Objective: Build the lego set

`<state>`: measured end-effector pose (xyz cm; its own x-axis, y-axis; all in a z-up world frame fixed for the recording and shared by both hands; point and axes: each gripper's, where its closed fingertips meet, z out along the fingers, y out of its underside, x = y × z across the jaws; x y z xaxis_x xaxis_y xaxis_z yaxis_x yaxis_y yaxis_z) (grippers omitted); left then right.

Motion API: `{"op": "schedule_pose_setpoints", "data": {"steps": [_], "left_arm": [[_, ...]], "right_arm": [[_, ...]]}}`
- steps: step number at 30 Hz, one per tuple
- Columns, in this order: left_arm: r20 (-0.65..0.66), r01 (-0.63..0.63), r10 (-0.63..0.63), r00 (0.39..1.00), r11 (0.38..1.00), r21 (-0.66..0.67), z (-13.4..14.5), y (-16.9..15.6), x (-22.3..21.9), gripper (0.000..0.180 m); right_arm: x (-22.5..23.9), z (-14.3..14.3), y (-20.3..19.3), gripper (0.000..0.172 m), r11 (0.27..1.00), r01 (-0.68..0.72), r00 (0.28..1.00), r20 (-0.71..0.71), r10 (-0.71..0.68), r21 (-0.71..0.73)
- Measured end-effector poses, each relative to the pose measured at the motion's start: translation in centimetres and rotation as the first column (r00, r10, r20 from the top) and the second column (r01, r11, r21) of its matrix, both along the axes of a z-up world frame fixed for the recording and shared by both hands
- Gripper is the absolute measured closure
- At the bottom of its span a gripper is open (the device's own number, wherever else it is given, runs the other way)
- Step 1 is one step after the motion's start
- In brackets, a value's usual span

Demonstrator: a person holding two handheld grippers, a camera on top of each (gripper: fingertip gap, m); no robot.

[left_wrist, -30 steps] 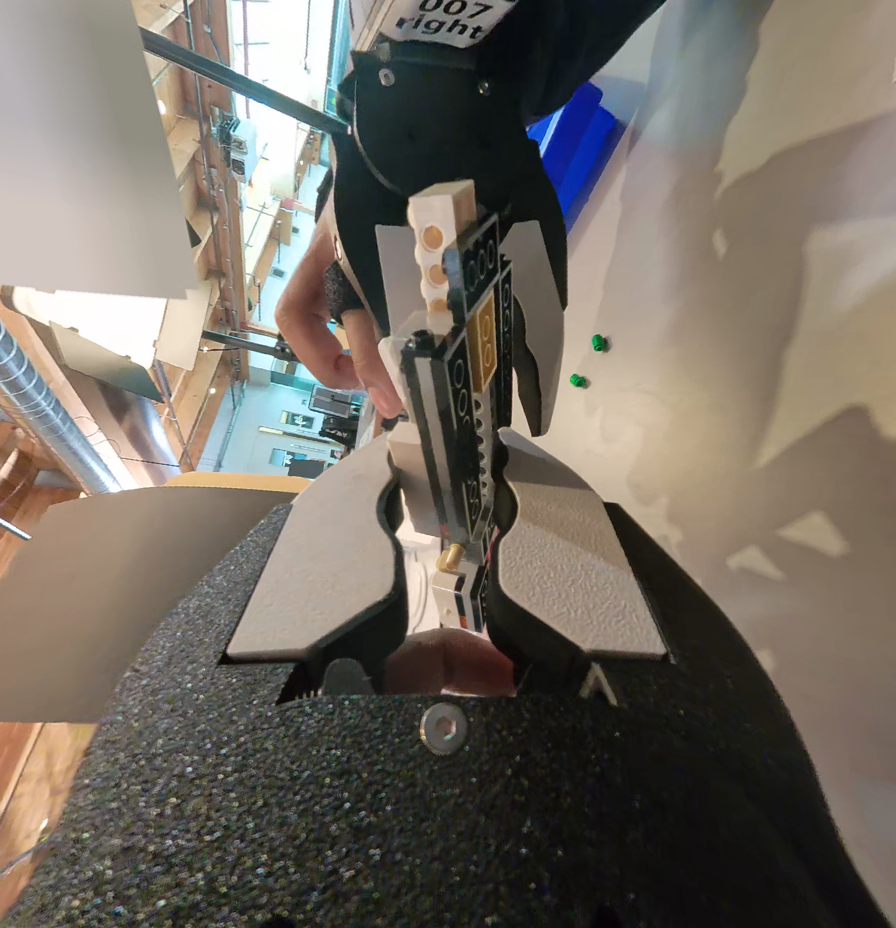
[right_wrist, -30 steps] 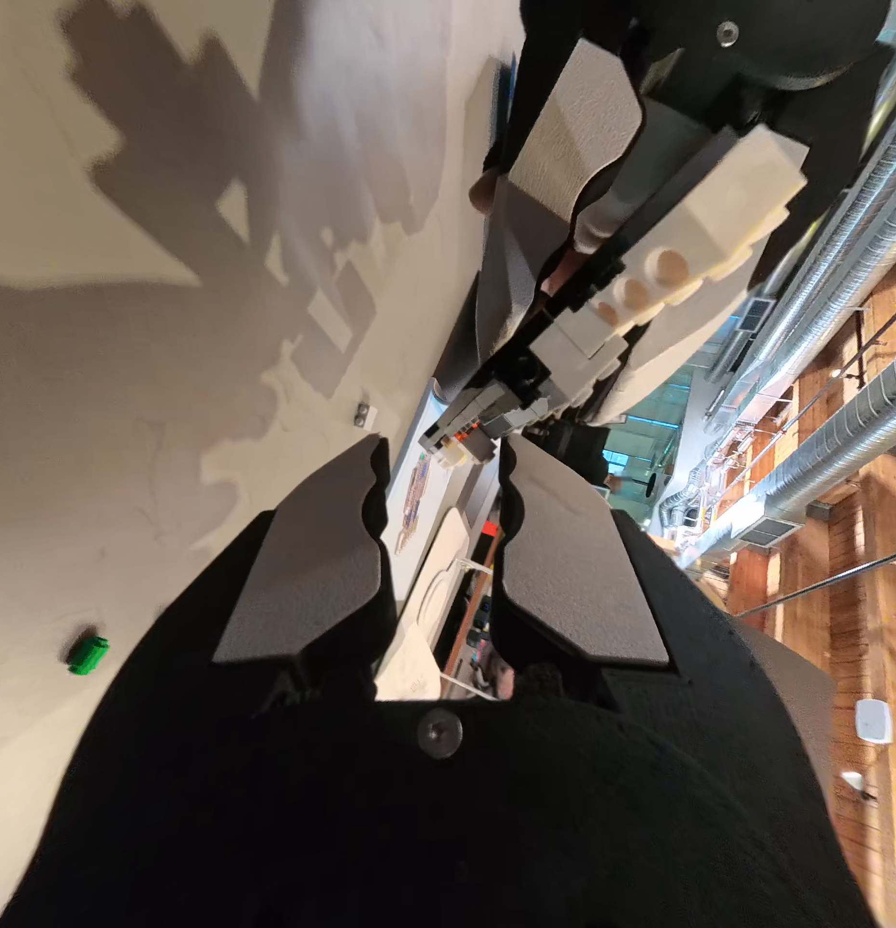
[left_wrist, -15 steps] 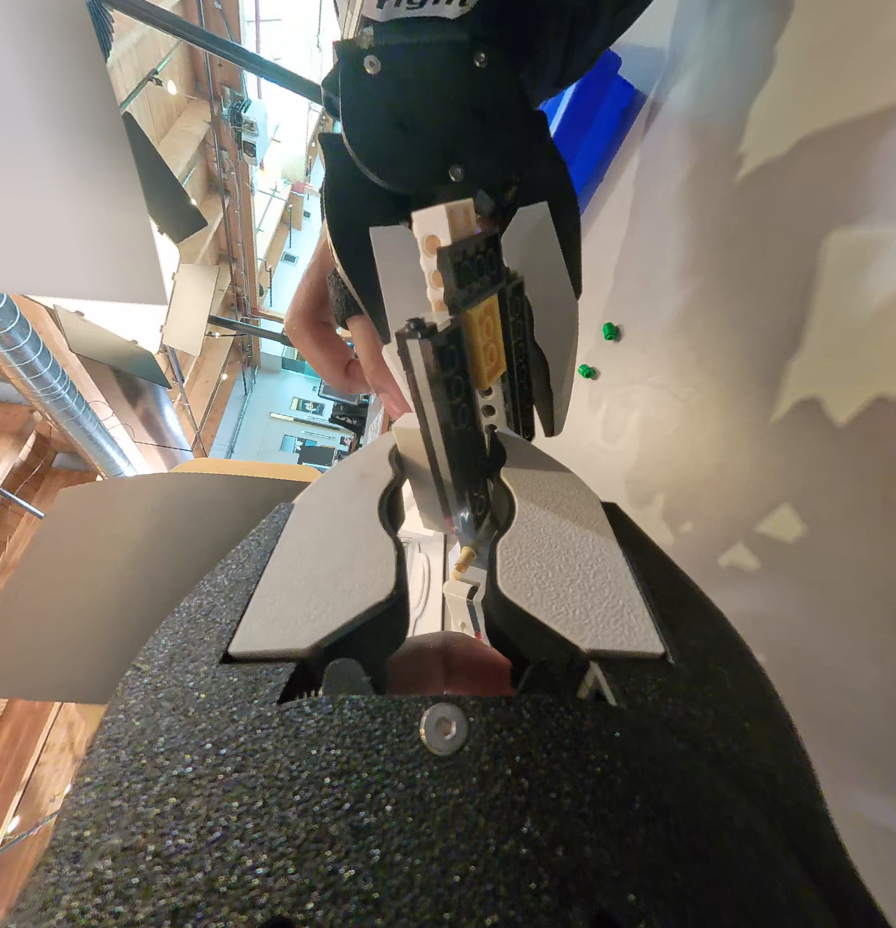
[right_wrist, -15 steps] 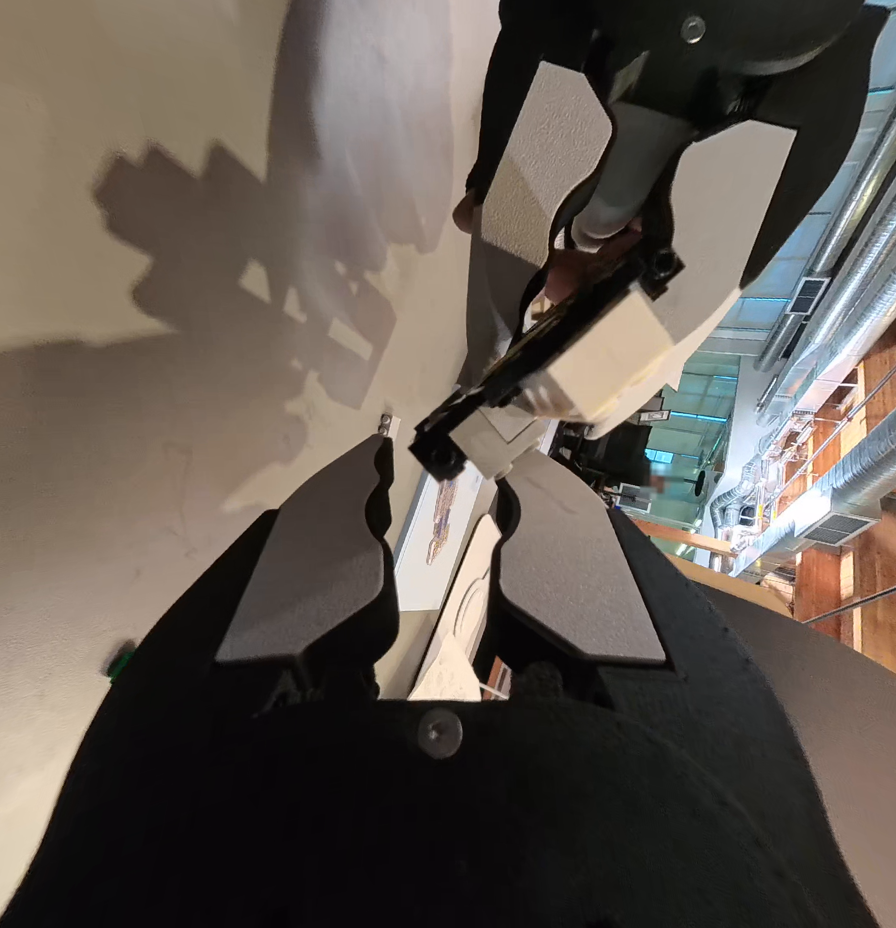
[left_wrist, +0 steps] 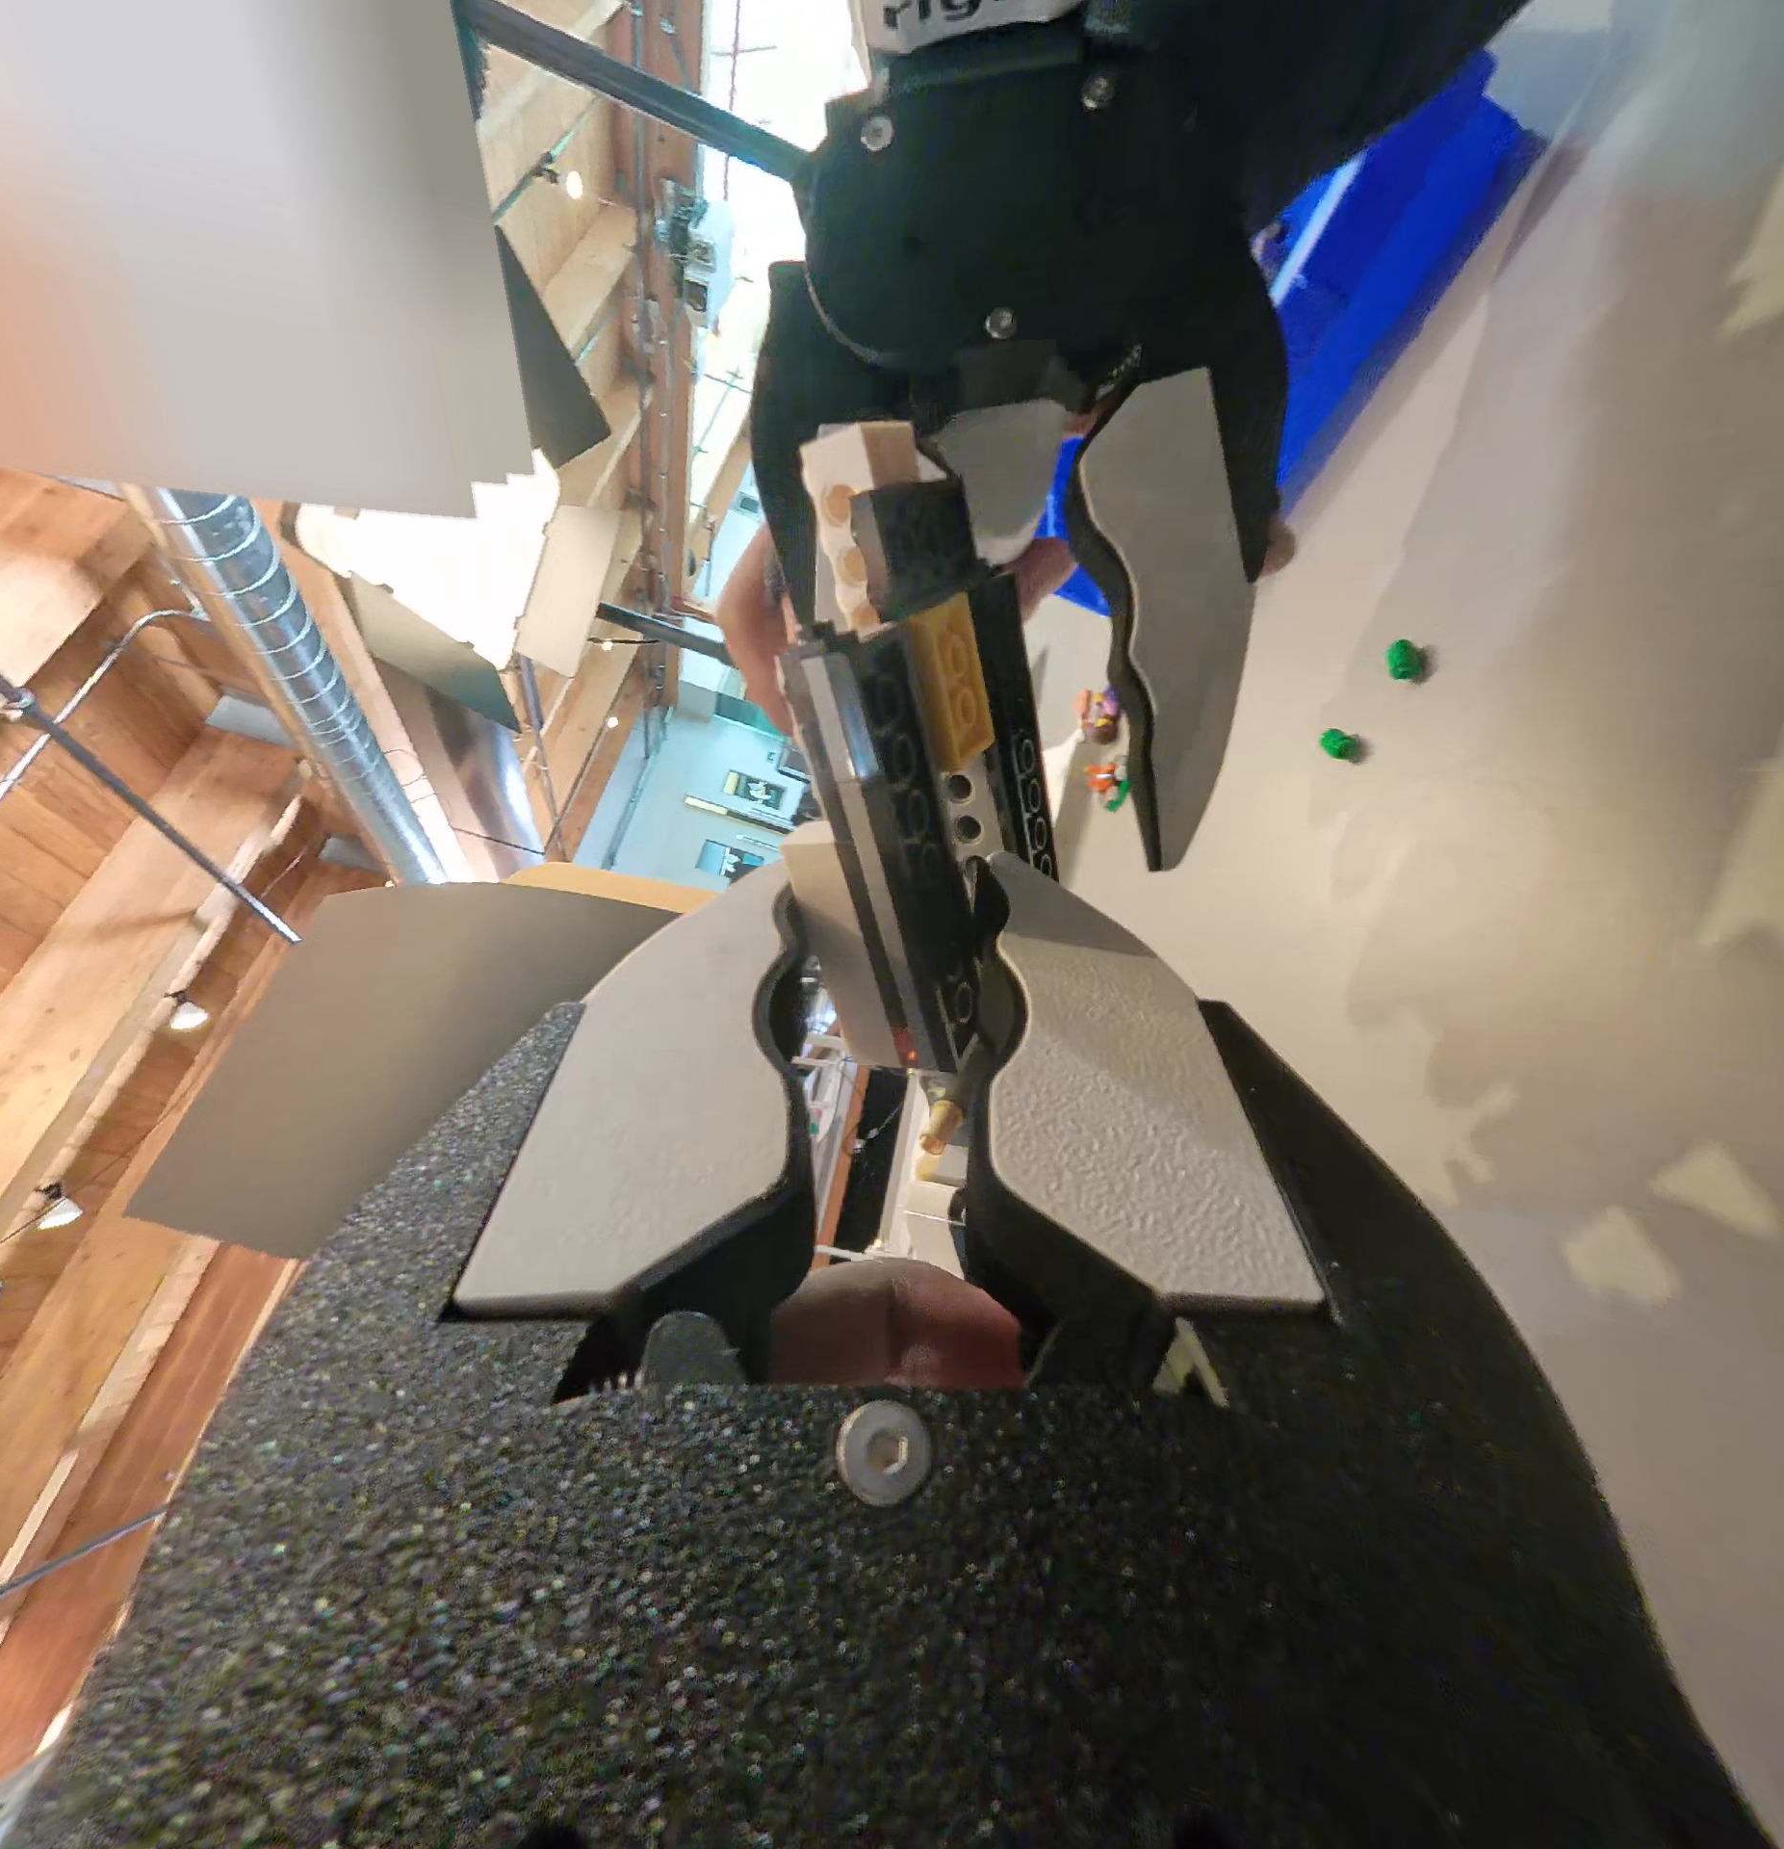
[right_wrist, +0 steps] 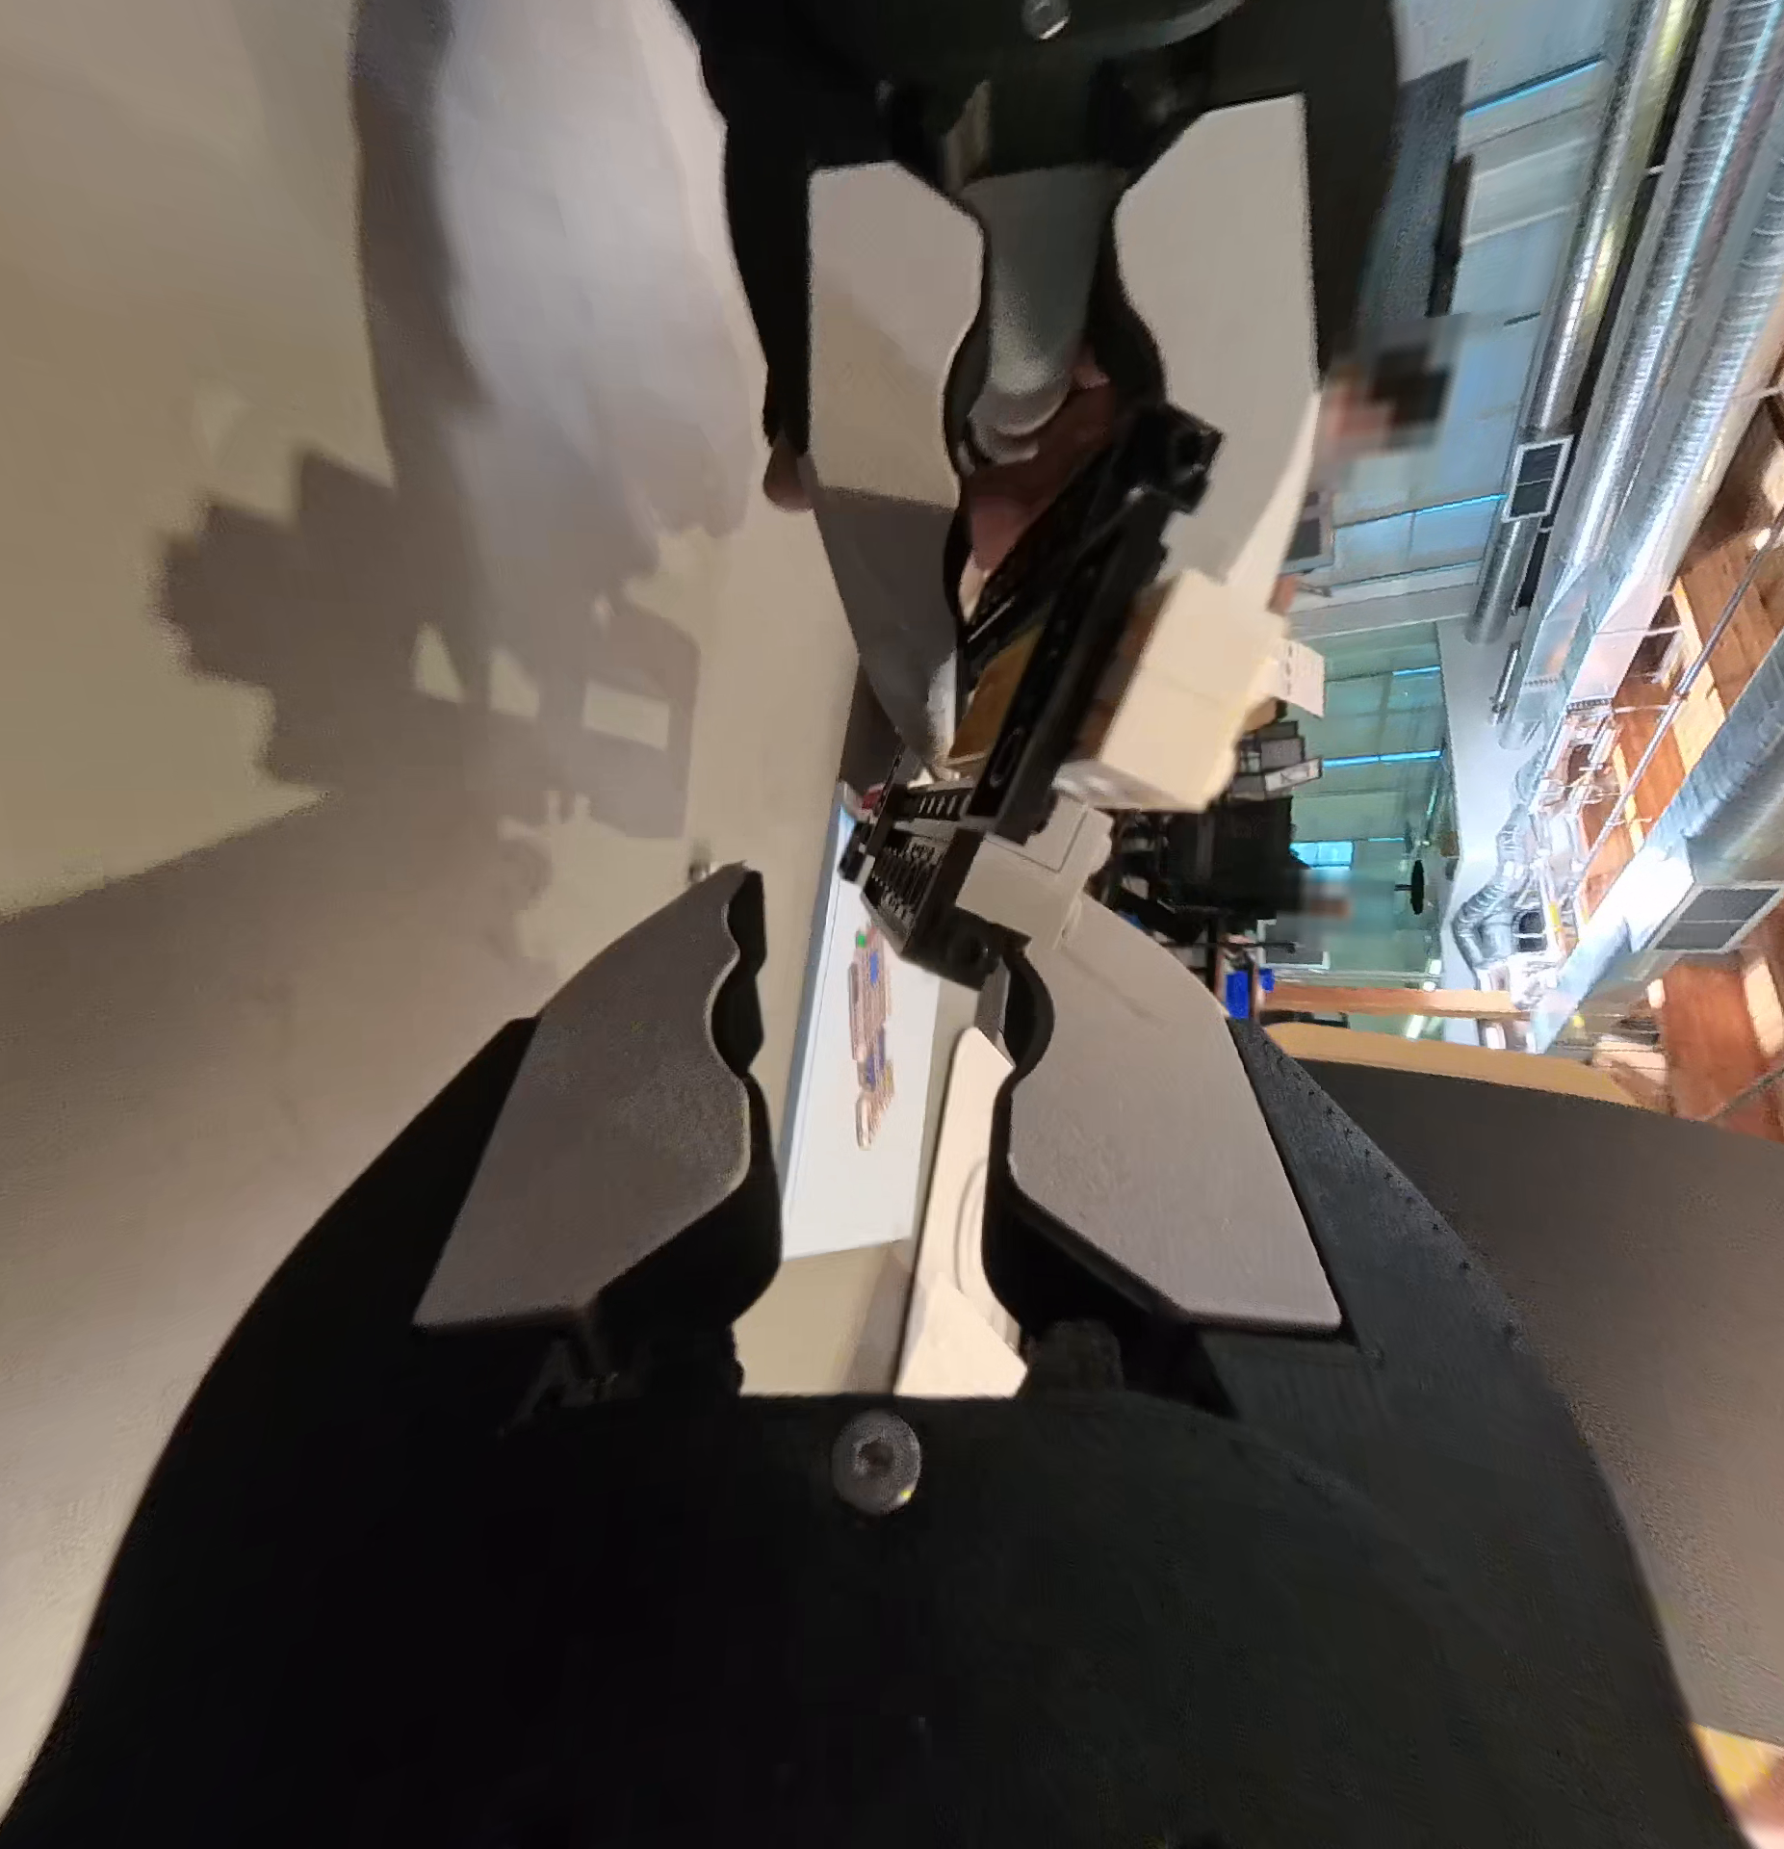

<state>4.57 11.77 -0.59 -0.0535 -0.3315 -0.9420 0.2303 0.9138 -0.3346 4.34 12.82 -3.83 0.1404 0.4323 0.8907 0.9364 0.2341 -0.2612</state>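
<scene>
My left gripper [left_wrist: 888, 880] is shut on a long brick assembly [left_wrist: 918, 800] of black, grey, white and tan bricks, gripped near its lower end and held in the air. The assembly points at my right gripper, which faces it from the top of the left wrist view. One of its fingers [left_wrist: 1168, 600] stands clear to the right of the assembly. In the right wrist view my right gripper [right_wrist: 878, 931] is open. The assembly's black end [right_wrist: 958, 931] lies against its right finger [right_wrist: 1118, 1051], with a wide gap to the left finger [right_wrist: 647, 1051].
Two small green pieces [left_wrist: 1405, 660] [left_wrist: 1338, 744] and small colourful figures [left_wrist: 1103, 715] lie on the white table [left_wrist: 1518, 951]. A blue bin [left_wrist: 1368, 200] stands at its far end. A printed sheet [right_wrist: 848, 1101] and a white tray [right_wrist: 953, 1201] lie beyond the right gripper. Only a small space, under 4 cm, lies between the two pairs of fingers.
My right gripper's fingers have spread wider and no longer closely flank the assembly's far end. In its own view the assembly's end has drifted to the right finger. My left gripper keeps its hold.
</scene>
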Motion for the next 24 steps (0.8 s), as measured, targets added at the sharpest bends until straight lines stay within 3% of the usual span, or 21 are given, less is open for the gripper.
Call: {"op": "schedule_pose_setpoints", "data": {"steps": [4,6,9,15,24], "left_arm": [[0.019,0.013,-0.012,1.0,0.999,-0.032,0.5,-0.1,-0.1,0.15],[0.021,0.024,-0.023,1.0,0.999,-0.042,0.5,-0.3,-0.1,0.15],[0.037,0.024,-0.022,0.999,0.998,-0.059,0.8,-0.4,-0.1,0.152],[0.069,-0.004,0.014,0.998,0.991,-0.136,1.8,0.5,0.0,0.147],[0.113,-0.064,0.075,0.991,0.993,-0.097,2.5,1.3,-0.1,0.134]], "right_arm": [[-1.0,1.9,-0.1,0.125,0.999,-0.039,0.984,-0.175,0.044,0.031],[-1.4,2.4,-0.1,0.135,0.997,-0.043,0.976,-0.211,0.054,0.056],[-1.3,2.7,0.3,0.148,0.995,-0.005,0.98,-0.199,0.025,0.1],[-1.0,3.5,1.0,0.15,0.987,0.053,0.97,-0.243,-0.014,0.155],[-0.8,3.8,1.4,0.151,0.979,0.105,0.963,-0.262,-0.057,0.174]]}}
